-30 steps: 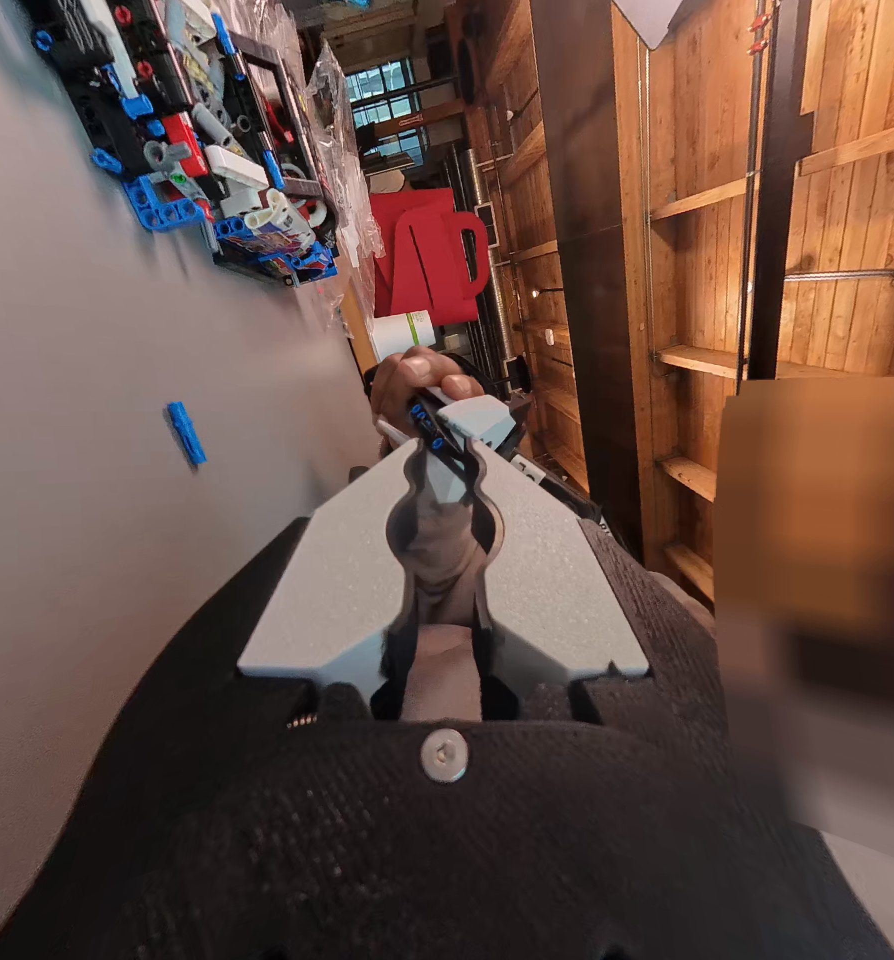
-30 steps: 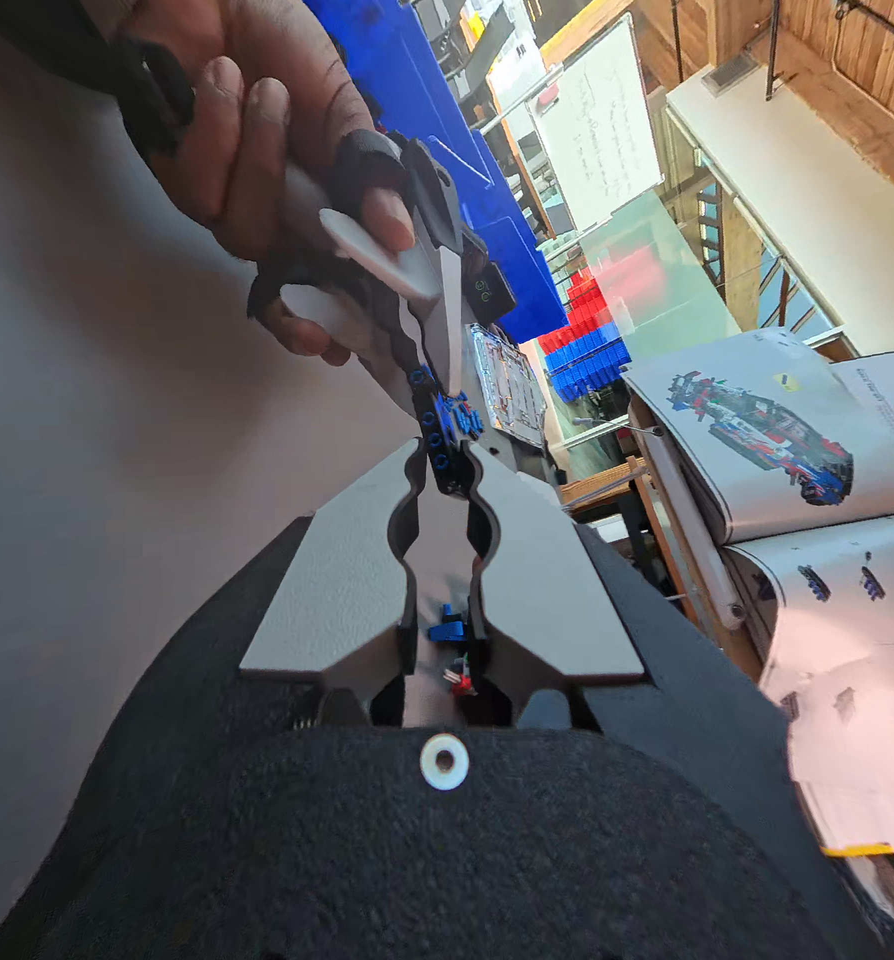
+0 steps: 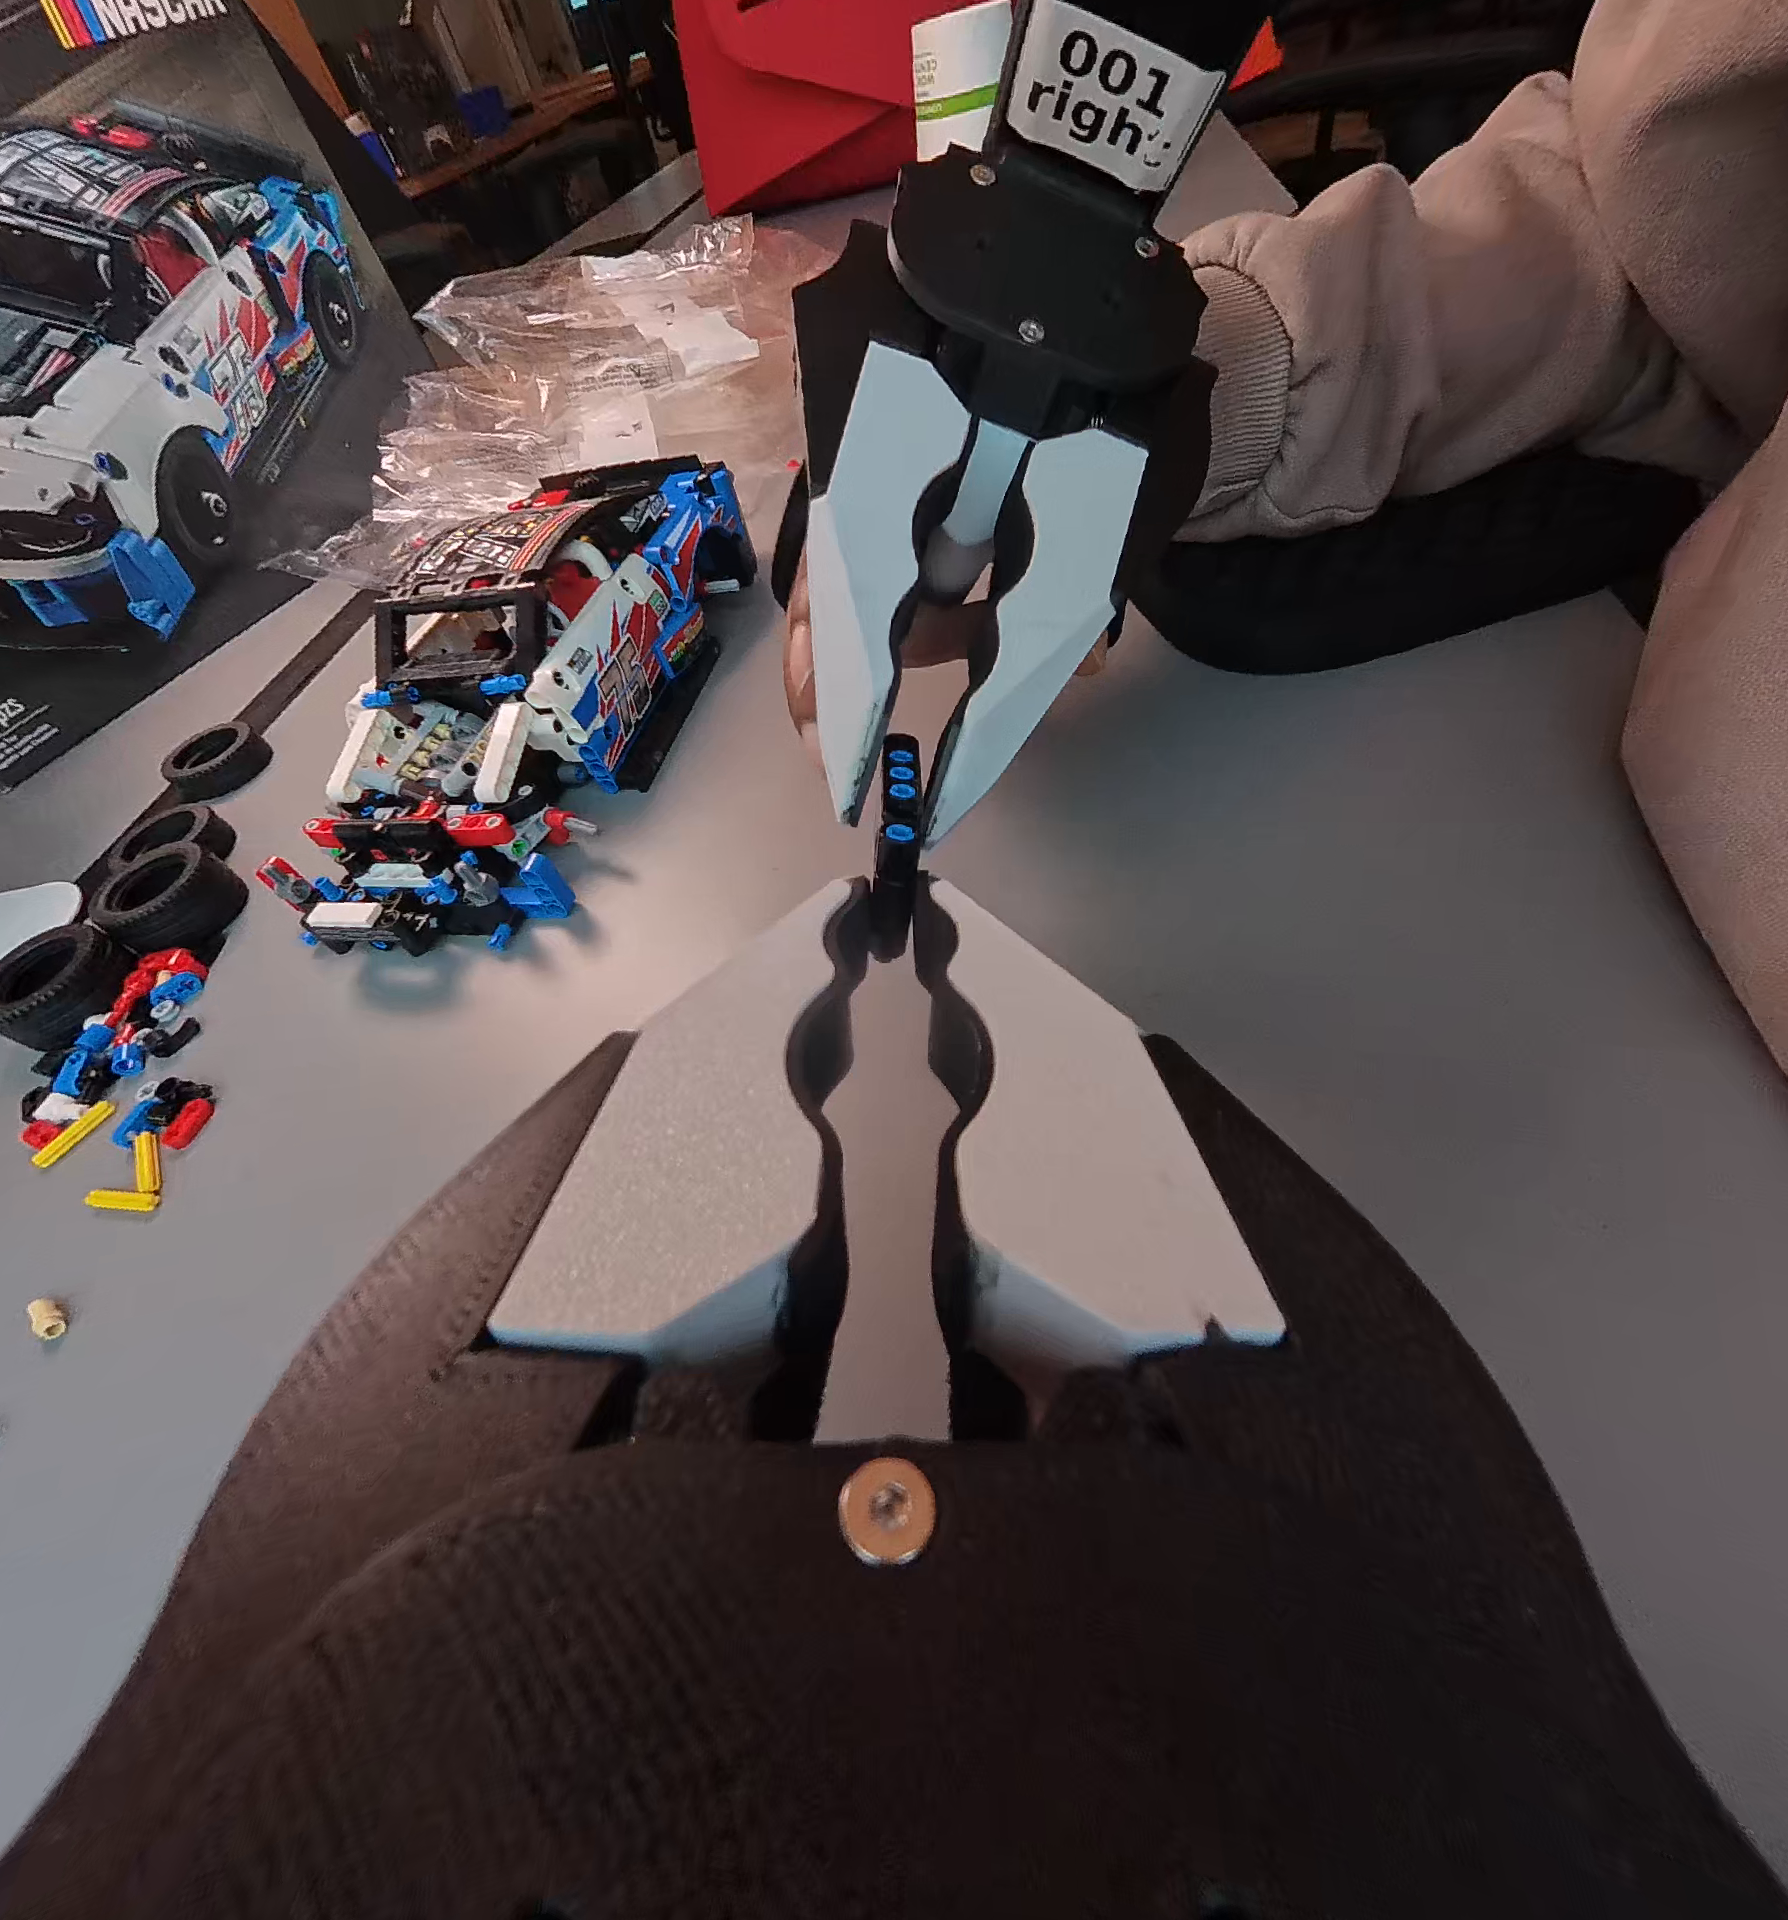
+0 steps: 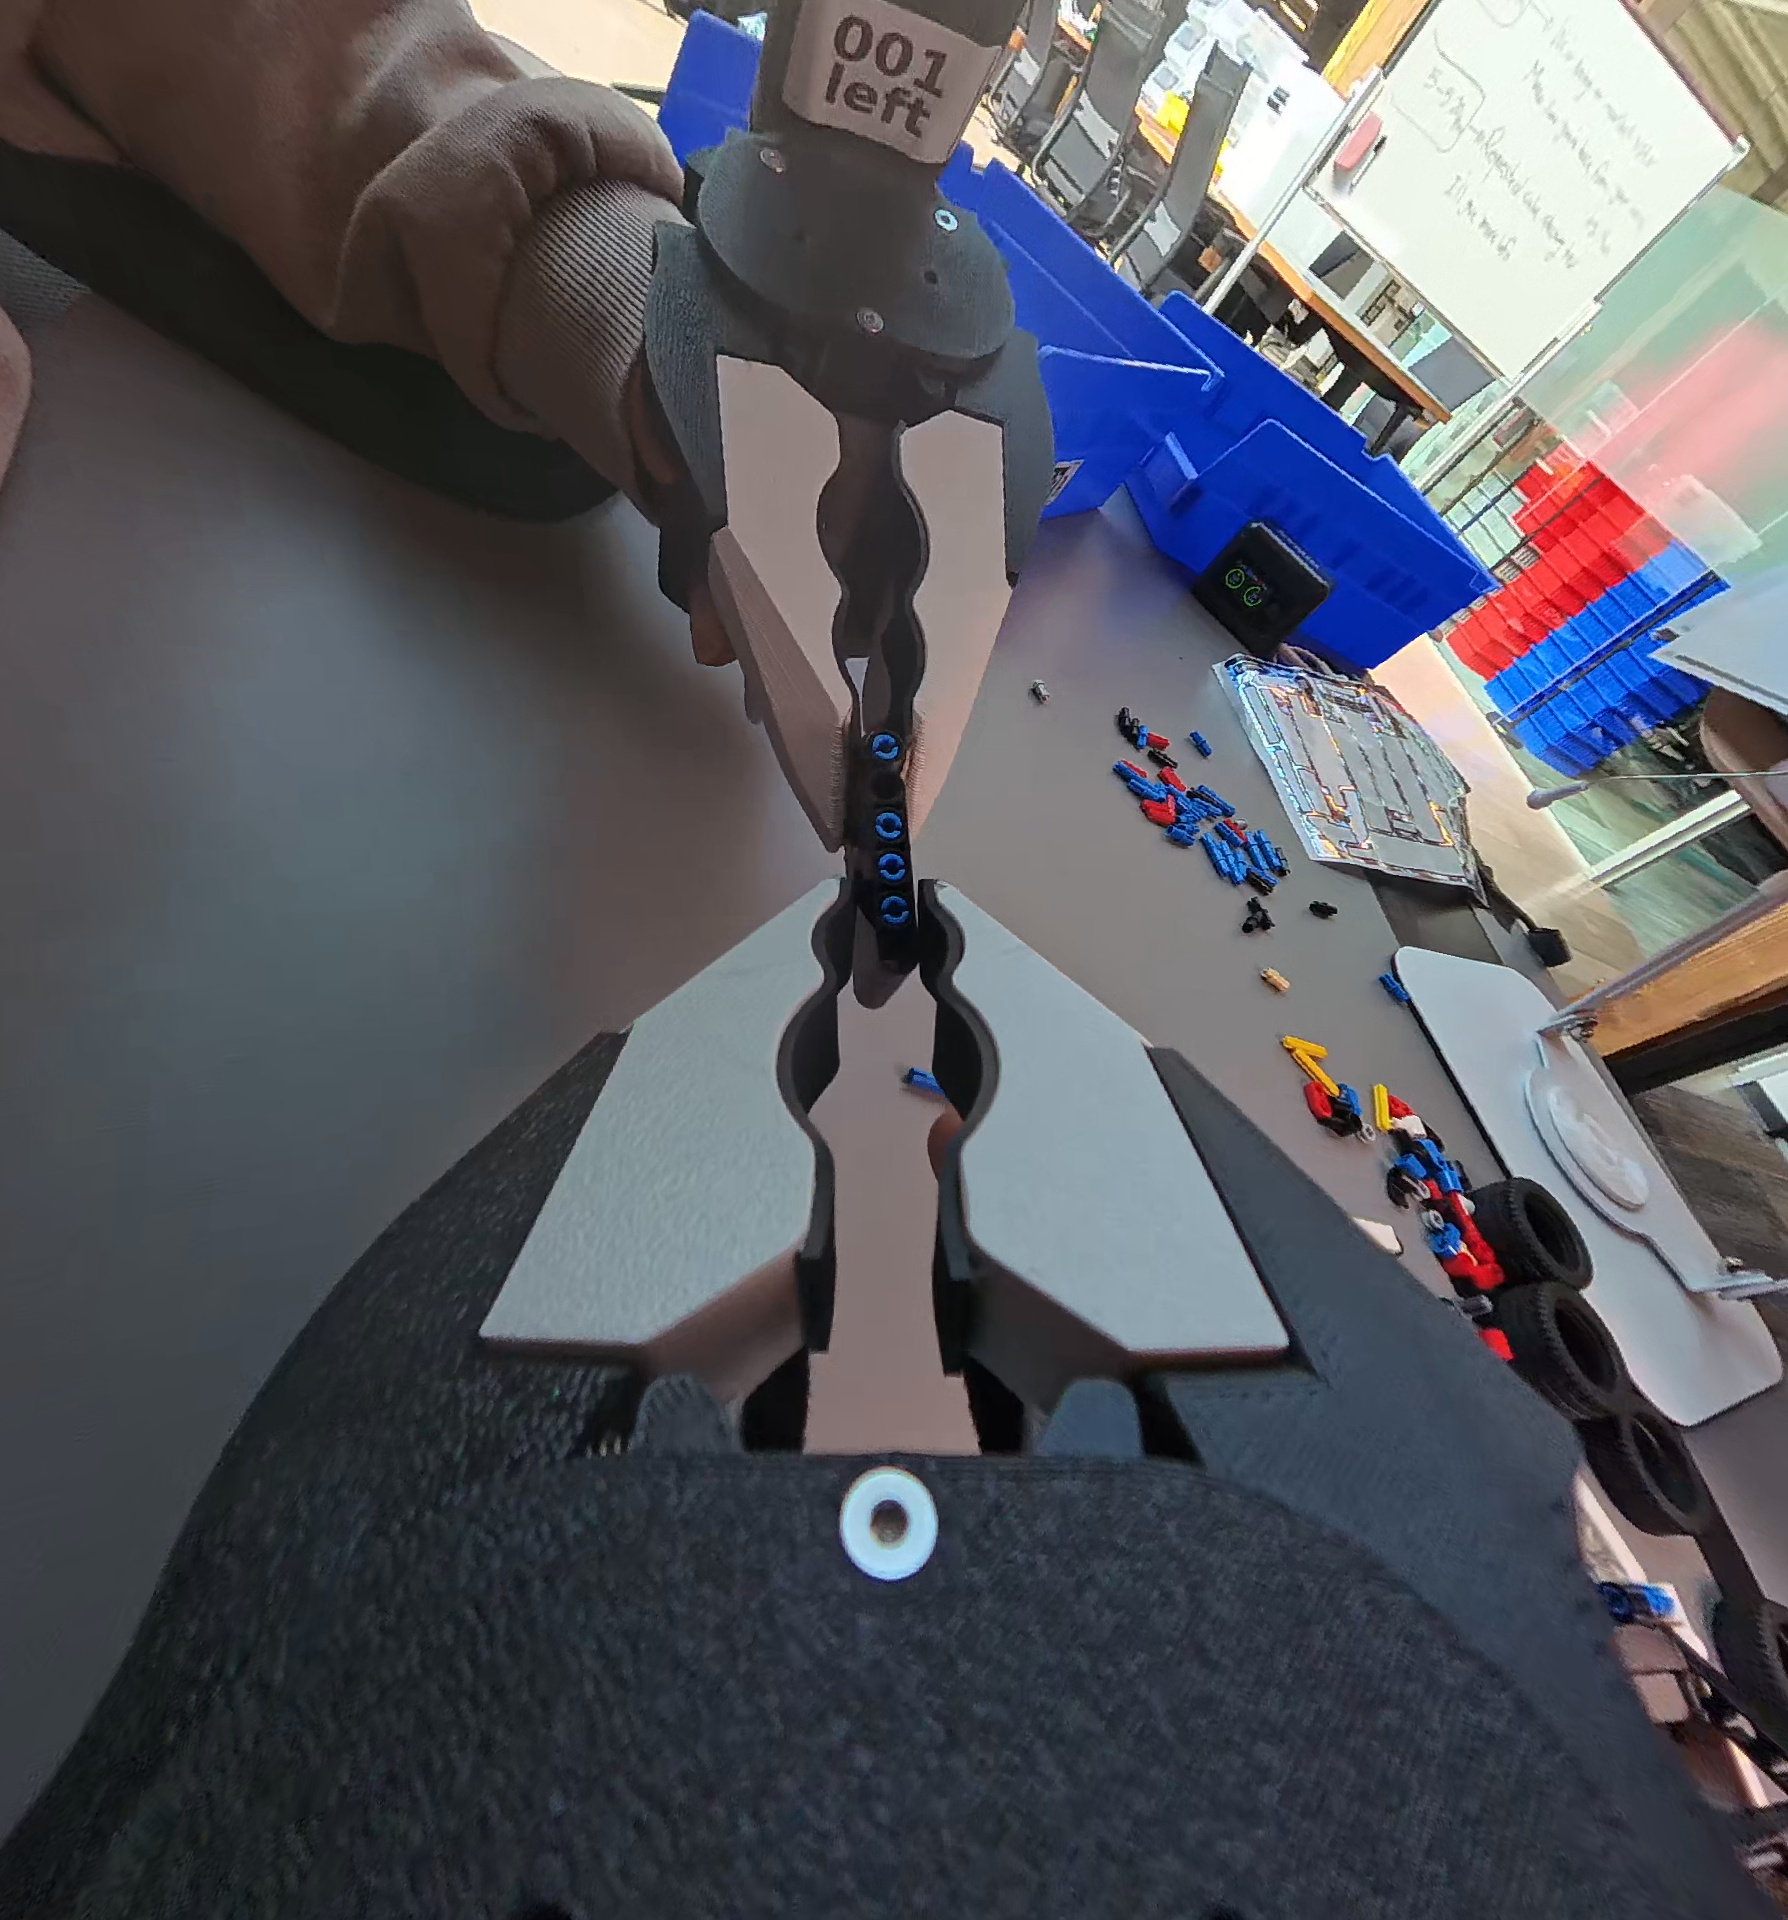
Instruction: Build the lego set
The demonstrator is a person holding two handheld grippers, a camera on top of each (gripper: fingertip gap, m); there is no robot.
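Moved: both grippers have rolled upright above the grey counter (image 3: 1389, 987).
Piece: black pin-studded Lego beam (image 3: 896, 821), long axis 12-to-6.
Left gripper (image 3: 888, 894): jaws narrow, pinching its 6 o'clock end.
Right gripper (image 4: 885, 899): jaws narrow on the opposite end.

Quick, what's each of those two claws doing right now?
Left gripper: shut on one end of the black beam.
Right gripper: shut on the beam's other end.
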